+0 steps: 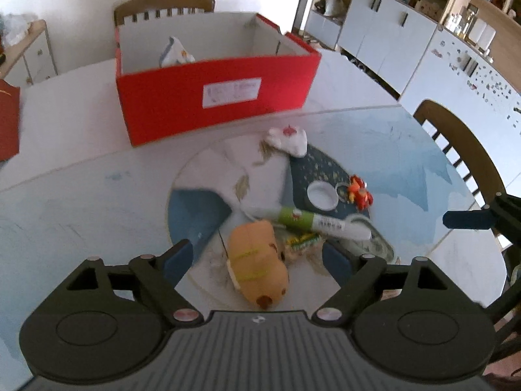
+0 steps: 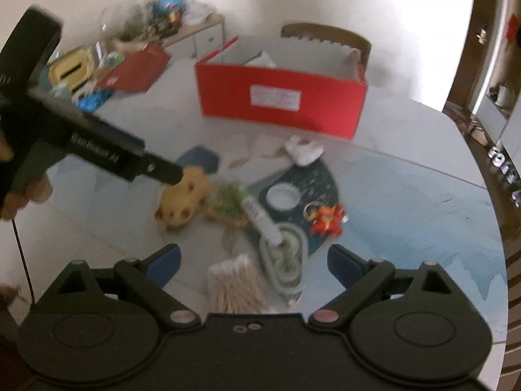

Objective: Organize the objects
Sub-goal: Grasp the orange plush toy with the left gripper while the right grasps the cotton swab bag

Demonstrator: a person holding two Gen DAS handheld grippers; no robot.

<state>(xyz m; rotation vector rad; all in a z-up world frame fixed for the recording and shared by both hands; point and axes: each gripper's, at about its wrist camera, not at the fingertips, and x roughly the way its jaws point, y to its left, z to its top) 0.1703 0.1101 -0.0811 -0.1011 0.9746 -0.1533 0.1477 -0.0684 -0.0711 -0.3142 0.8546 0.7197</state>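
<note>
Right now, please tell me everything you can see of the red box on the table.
The red box is a rectangular box, cardboard by its look, open at the top, with a white inside and a white printed label on its long front wall. It stands upright and level on the table, behind the scattered small things and apart from them. Inside, a white item with blue edging shows above the rim. No gripper touches the box.

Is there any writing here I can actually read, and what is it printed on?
"GenRobot.ai", blurred and only roughly legible: on the black body of the left gripper, seen in the right wrist view.
White label on the red box: print too blurred to read.
Green and white tube: a small barcode-like block, unreadable.
Red bag behind: pale marks, too blurred to read.
</note>
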